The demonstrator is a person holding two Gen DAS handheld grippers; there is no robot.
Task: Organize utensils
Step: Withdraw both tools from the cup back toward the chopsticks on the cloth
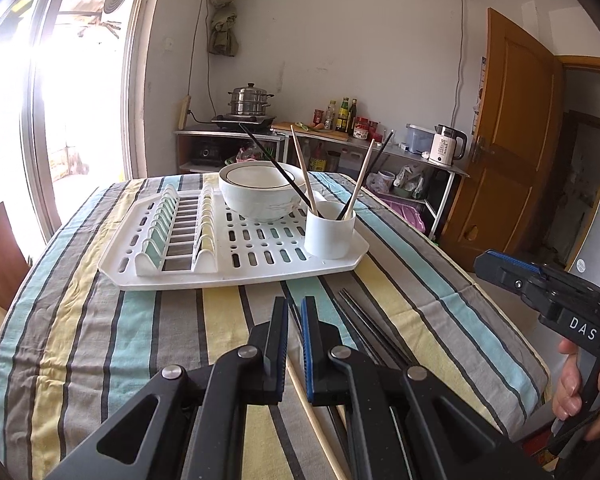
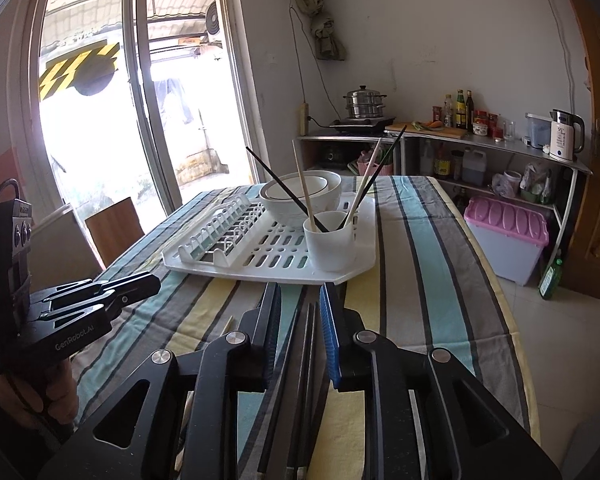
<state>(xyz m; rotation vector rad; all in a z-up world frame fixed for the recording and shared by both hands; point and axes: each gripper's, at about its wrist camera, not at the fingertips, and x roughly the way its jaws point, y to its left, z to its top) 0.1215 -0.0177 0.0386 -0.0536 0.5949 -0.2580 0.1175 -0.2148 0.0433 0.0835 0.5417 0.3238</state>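
Note:
A white cup [image 1: 330, 232] stands at the near right corner of the white drying rack [image 1: 236, 276]. It holds two black and two wooden chopsticks. A white bowl [image 1: 260, 196] sits behind it. My left gripper [image 1: 294, 320] hovers over the striped tablecloth, shut with nothing in it. A wooden chopstick [image 1: 314, 420] lies on the cloth beneath it. A pair of black chopsticks [image 2: 308, 340] lies on the cloth under my right gripper [image 2: 300, 308]. That gripper is open, its pads either side of the pair and clear of it. The left gripper [image 2: 148, 284] shows at the left in the right wrist view.
A wooden chair back [image 2: 114, 224] stands at the table's left side. A pink-lidded box [image 2: 506, 232] and a green bottle [image 2: 552, 276] sit on the floor to the right. Behind is a steel shelf with a kettle [image 2: 564, 136], bottles and a steamer pot.

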